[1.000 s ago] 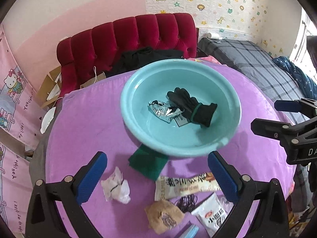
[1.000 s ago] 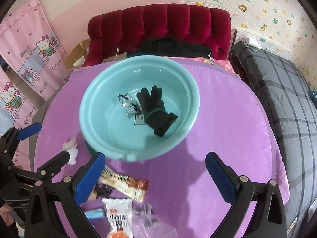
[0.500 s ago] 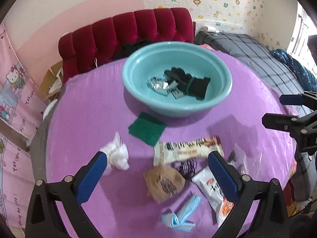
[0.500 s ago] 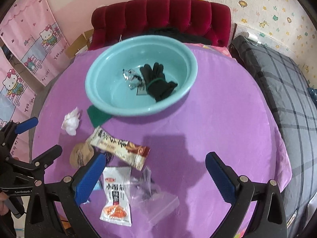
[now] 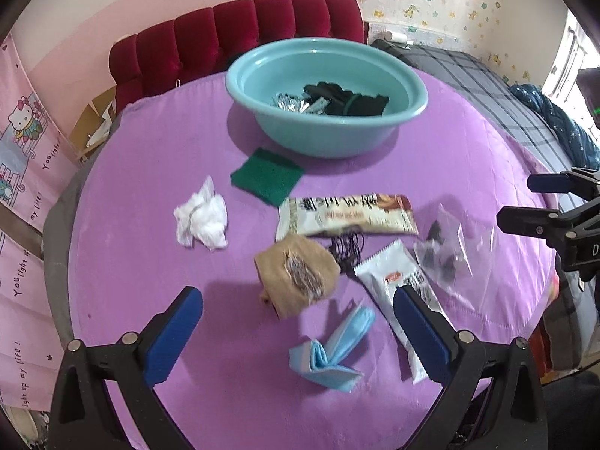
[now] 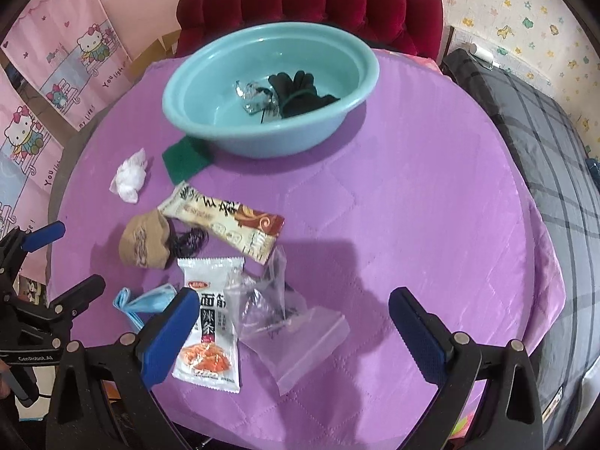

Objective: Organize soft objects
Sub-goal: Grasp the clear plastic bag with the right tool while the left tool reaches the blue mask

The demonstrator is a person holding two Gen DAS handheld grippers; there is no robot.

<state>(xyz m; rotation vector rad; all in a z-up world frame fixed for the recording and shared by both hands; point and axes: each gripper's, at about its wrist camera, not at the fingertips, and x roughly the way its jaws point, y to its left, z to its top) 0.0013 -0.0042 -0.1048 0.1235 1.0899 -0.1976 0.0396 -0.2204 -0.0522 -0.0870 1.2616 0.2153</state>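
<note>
A teal basin point(image 5: 375, 133) point(image 6: 210, 127) stands at the far side of the purple table and holds a black glove point(image 5: 348, 99) point(image 6: 300, 92) and a crinkled silver wrapper point(image 5: 292, 103) point(image 6: 251, 97). In front of it lie a green cloth point(image 5: 266, 178) point(image 6: 183, 157), a crumpled white tissue point(image 5: 202, 217) point(image 6: 129, 176), a tan sock point(image 5: 296, 275) point(image 6: 144, 240) and a folded blue face mask point(image 5: 333, 348) point(image 6: 144, 302). My left gripper point(image 5: 296, 335) hangs open and empty above the mask. My right gripper point(image 6: 294, 332) hangs open and empty over a clear plastic bag point(image 6: 288, 322).
Two snack packets point(image 5: 348, 213) point(image 6: 212, 322), a black hair tie point(image 5: 347, 249) and the clear bag point(image 5: 450, 255) lie among the soft things. A red velvet sofa point(image 5: 232, 33) stands behind the table, a plaid bed point(image 6: 543, 150) to the right.
Both grippers have drawn back from over the basin toward the near side of the table. The sock, mask and packets have come into full view. Both stay open.
</note>
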